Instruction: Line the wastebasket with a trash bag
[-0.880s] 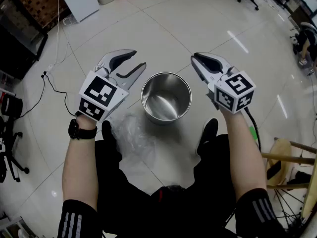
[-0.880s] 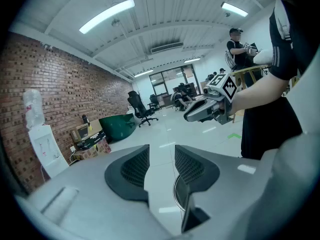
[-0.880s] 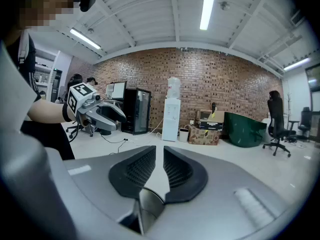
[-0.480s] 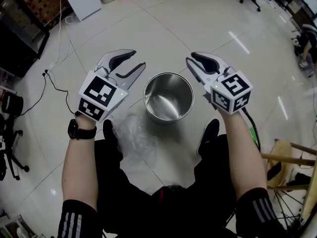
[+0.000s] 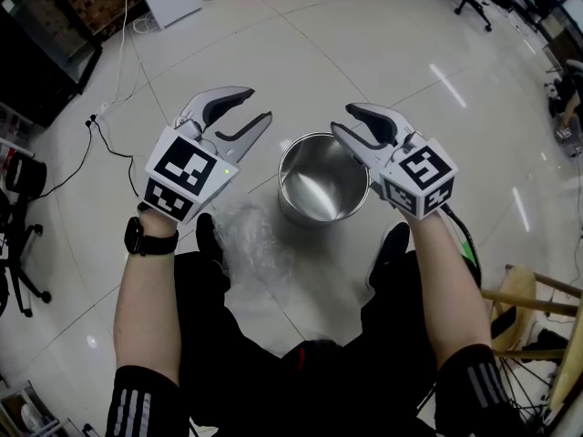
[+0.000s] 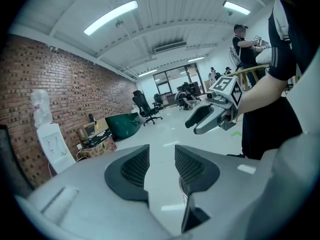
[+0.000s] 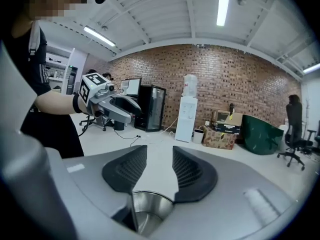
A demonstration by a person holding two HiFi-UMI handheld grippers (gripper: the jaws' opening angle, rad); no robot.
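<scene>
Lining not yet begun: the steel wastebasket (image 5: 323, 180) stands unlined on the floor (image 5: 364, 44), with the crumpled clear trash bag (image 5: 255, 248) just beside it. The left gripper (image 5: 259, 104) and right gripper (image 5: 342, 119) hover on either side of it, jaws spread and empty.

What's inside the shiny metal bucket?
The wastebasket looks empty: only bare shiny metal shows, no bag. The right gripper covers part of its right rim. The clear trash bag lies crumpled on the floor beside it.

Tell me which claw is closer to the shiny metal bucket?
Right. The right claw hangs over the bucket's rim. The left claw is off to the bucket's left, with bare floor between them.
</scene>
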